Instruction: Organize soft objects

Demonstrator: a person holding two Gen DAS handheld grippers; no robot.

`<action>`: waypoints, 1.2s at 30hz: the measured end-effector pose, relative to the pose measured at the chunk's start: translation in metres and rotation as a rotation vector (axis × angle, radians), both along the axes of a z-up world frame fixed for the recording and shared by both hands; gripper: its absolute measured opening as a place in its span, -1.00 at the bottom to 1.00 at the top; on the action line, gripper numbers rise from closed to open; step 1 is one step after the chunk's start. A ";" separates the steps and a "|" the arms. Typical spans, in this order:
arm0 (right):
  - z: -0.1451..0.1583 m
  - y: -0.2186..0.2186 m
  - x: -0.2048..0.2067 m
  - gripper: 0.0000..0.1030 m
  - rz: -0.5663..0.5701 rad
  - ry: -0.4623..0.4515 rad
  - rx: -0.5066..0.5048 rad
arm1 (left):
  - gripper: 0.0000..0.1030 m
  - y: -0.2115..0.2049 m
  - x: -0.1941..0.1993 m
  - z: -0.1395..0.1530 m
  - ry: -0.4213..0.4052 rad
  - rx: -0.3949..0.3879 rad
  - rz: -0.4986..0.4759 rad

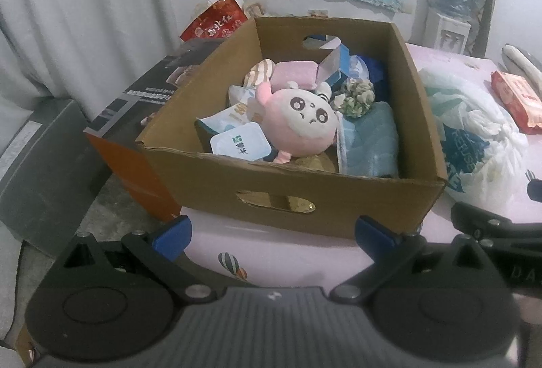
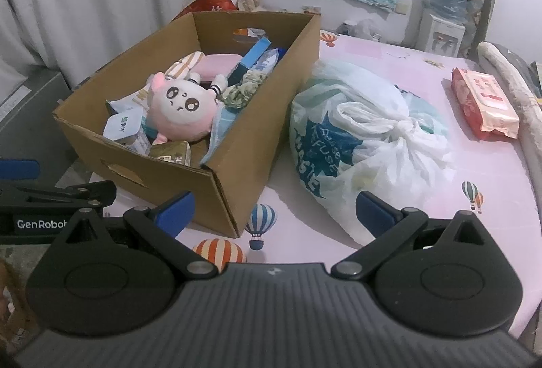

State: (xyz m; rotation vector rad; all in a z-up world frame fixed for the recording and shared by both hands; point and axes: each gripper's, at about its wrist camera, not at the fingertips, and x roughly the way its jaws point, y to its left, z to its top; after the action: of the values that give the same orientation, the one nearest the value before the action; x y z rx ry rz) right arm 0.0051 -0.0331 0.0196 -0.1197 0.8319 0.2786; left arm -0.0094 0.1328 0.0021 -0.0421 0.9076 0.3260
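Note:
A cardboard box stands on the pink bed sheet. Inside lie a round pink plush toy, a folded blue towel, a pink cloth, a striped plush, a green scrunchie and tissue packs. My left gripper is open and empty, just in front of the box. My right gripper is open and empty, in front of the box's right corner and a tied white plastic bag.
A red wet-wipes pack lies at the far right on the sheet. A red bag and dark boxes stand left of the cardboard box. A water dispenser stands against the back wall. White curtains hang at left.

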 end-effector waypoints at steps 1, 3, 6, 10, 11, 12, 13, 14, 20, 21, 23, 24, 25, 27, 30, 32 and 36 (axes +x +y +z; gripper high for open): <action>0.000 0.000 0.000 0.97 -0.001 0.001 -0.001 | 1.00 0.000 0.000 0.000 0.000 -0.001 -0.002; 0.000 -0.001 0.000 0.97 -0.006 0.005 -0.003 | 1.00 -0.001 0.001 -0.001 0.003 -0.003 -0.007; -0.001 -0.001 0.000 0.97 -0.009 0.007 -0.009 | 1.00 -0.001 0.002 -0.002 0.009 -0.003 -0.013; -0.001 -0.003 0.001 0.97 -0.011 0.010 -0.009 | 1.00 -0.001 0.003 -0.002 0.011 -0.008 -0.016; -0.001 -0.003 0.001 0.97 -0.010 0.009 -0.010 | 1.00 -0.001 0.003 -0.002 0.012 -0.008 -0.016; -0.001 -0.003 0.001 0.97 -0.011 0.009 -0.010 | 1.00 -0.001 0.003 -0.002 0.011 -0.007 -0.016; -0.001 -0.003 0.001 0.97 -0.011 0.010 -0.010 | 1.00 -0.001 0.003 -0.002 0.011 -0.006 -0.015; -0.001 -0.003 0.001 0.97 -0.010 0.010 -0.010 | 1.00 -0.001 0.003 -0.002 0.012 -0.007 -0.015; -0.001 -0.002 0.002 0.97 -0.010 0.010 -0.014 | 1.00 0.001 0.005 -0.002 0.015 -0.010 -0.012; -0.001 -0.001 0.002 0.97 -0.010 0.011 -0.014 | 1.00 0.001 0.005 -0.002 0.015 -0.010 -0.012; -0.001 -0.001 0.002 0.97 -0.008 0.007 -0.012 | 1.00 0.002 0.005 -0.002 0.014 -0.011 -0.011; 0.000 -0.001 0.003 0.97 -0.008 0.007 -0.012 | 1.00 0.002 0.005 -0.002 0.014 -0.011 -0.011; -0.001 -0.001 0.003 0.97 -0.008 0.007 -0.012 | 1.00 0.003 0.005 -0.002 0.013 -0.011 -0.010; -0.001 -0.001 0.003 0.97 -0.008 0.007 -0.013 | 1.00 0.003 0.005 -0.002 0.013 -0.011 -0.010; -0.001 0.000 0.003 0.97 -0.008 0.008 -0.012 | 1.00 0.003 0.005 -0.002 0.014 -0.011 -0.010; -0.001 -0.001 0.003 0.97 -0.008 0.008 -0.012 | 1.00 0.004 0.005 -0.002 0.013 -0.011 -0.009; -0.001 0.000 0.002 0.97 -0.009 0.007 -0.012 | 1.00 0.004 0.005 -0.002 0.014 -0.011 -0.010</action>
State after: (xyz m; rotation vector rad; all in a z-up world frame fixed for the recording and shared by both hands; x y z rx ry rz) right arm 0.0075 -0.0335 0.0185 -0.1265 0.8412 0.2656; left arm -0.0043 0.1363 0.0003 -0.0455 0.9232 0.3121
